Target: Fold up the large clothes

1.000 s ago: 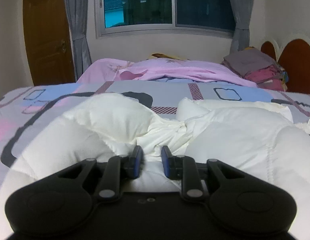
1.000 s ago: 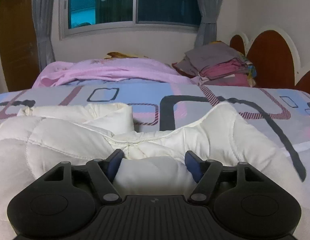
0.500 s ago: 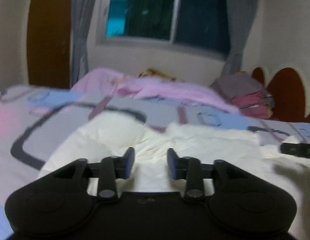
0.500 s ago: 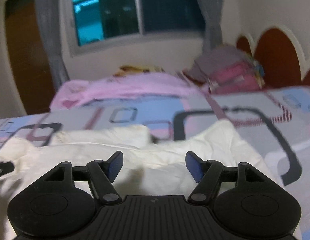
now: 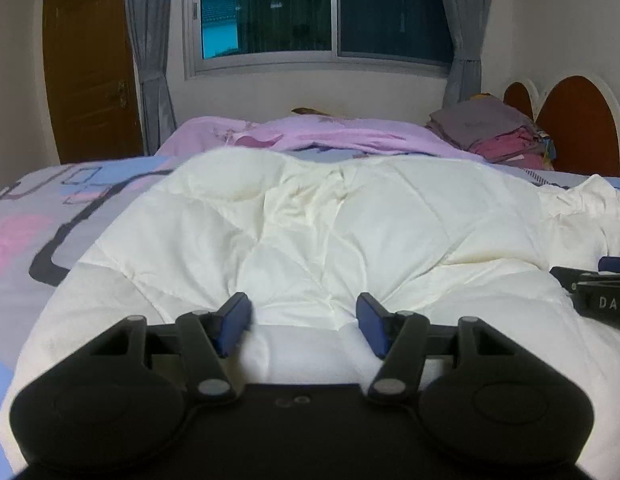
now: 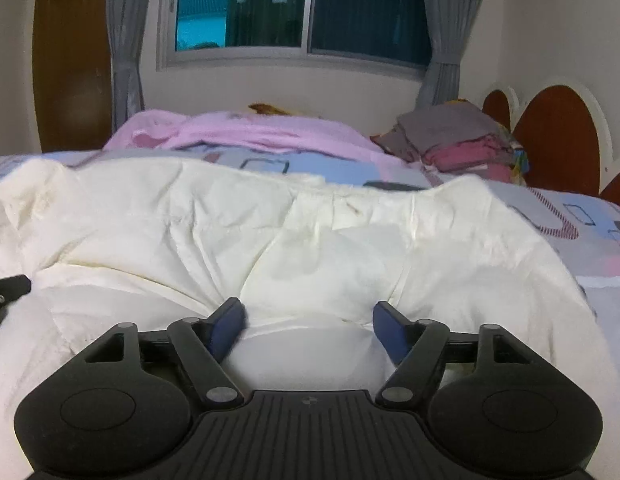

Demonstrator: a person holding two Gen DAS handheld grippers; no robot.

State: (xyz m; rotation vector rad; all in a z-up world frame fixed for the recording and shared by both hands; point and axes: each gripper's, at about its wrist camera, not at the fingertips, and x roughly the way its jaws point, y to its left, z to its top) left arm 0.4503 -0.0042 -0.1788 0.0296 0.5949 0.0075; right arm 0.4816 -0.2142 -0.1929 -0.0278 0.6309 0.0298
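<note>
The white quilted jacket (image 5: 330,220) lies bunched on the bed (image 5: 37,216). Over its near edge, the left hand-held gripper (image 5: 303,326) is opening, and the right hand-held gripper (image 6: 310,326) is opening too; fabric bulges between both jaw pairs, unpinched. Beyond the jacket lie a pink blanket (image 5: 330,132) and folded clothes (image 5: 486,128).

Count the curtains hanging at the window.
2. One grey curtain hangs left of the window, beside the wooden door; the other grey curtain hangs right of it, above the folded pile. None seems hidden.
</note>
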